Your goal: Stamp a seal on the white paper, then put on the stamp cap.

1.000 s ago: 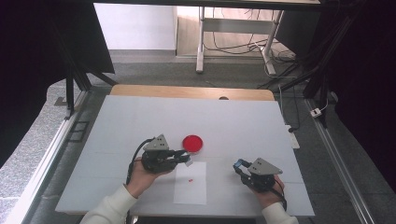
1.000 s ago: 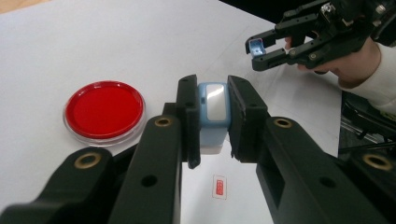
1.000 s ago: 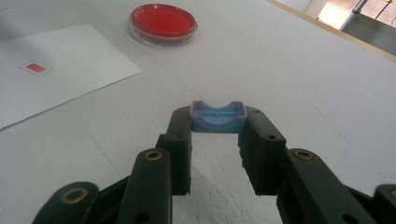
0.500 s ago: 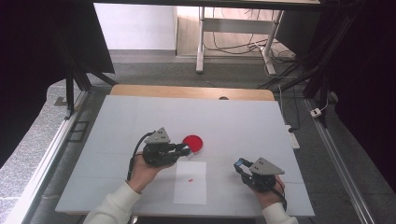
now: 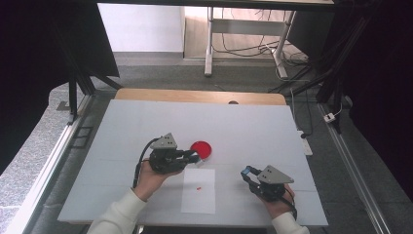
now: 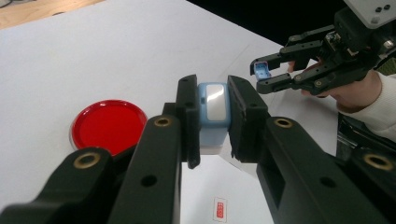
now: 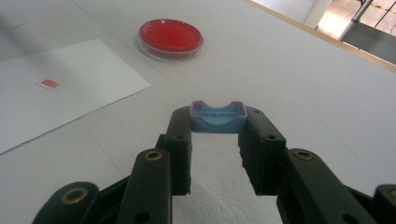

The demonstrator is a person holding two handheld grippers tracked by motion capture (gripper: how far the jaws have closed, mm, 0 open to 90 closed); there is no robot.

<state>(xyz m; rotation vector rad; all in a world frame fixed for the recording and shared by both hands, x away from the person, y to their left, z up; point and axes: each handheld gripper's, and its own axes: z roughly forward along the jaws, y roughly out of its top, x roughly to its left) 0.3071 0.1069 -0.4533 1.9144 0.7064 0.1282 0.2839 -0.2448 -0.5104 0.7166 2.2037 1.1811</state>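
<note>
My left gripper (image 5: pixel 194 157) is shut on a small blue and white stamp (image 6: pixel 213 112), holding it by its sides just beside the red ink pad (image 5: pixel 201 148), a round dish that also lies ahead of the jaws (image 6: pixel 109 125). My right gripper (image 5: pixel 248 172) is shut on a light blue cap (image 7: pixel 218 117), its hollow side up, held a little above the table at the right. A white sheet of paper (image 5: pixel 198 190) lies between the two hands, with a small red stamped mark (image 5: pixel 198 187) on it. The right gripper (image 6: pixel 264 74) and cap (image 6: pixel 260 70) face the left one.
The white table (image 5: pixel 146 122) has a wooden strip (image 5: pixel 195 96) along its far edge. Metal rails run down both sides, and dark frames and cables stand beyond. A power strip (image 5: pixel 303 141) lies off the right edge.
The left gripper has moved a little away from the person, from over the paper's top edge to beside the red ink pad. The right gripper has stayed still.
</note>
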